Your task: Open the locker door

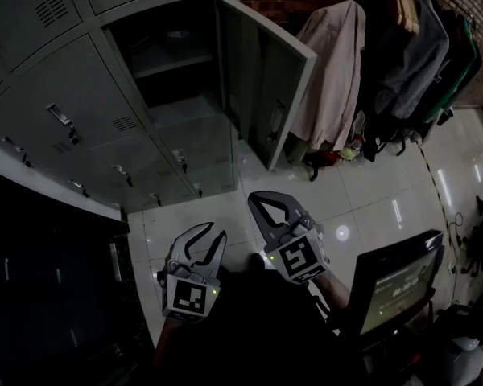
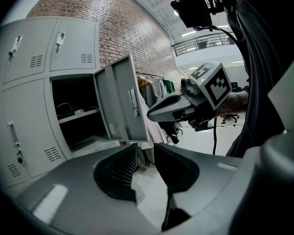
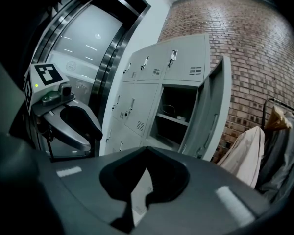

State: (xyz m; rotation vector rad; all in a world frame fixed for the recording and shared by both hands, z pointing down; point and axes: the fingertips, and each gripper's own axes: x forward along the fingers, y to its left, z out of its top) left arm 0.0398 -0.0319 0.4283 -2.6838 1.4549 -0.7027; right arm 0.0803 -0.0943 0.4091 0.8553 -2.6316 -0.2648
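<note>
Left gripper [image 1: 213, 233], right gripper [image 1: 258, 200]; locker interior [image 1: 173, 67] dark.

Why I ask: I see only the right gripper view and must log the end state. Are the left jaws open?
Observer: Yes. In its own view the left gripper has its jaws slightly apart, with nothing between them.
Operator: Anything beside me that I can't see?
Observer: The head view shows a lit screen low to the right of the right gripper.
</note>
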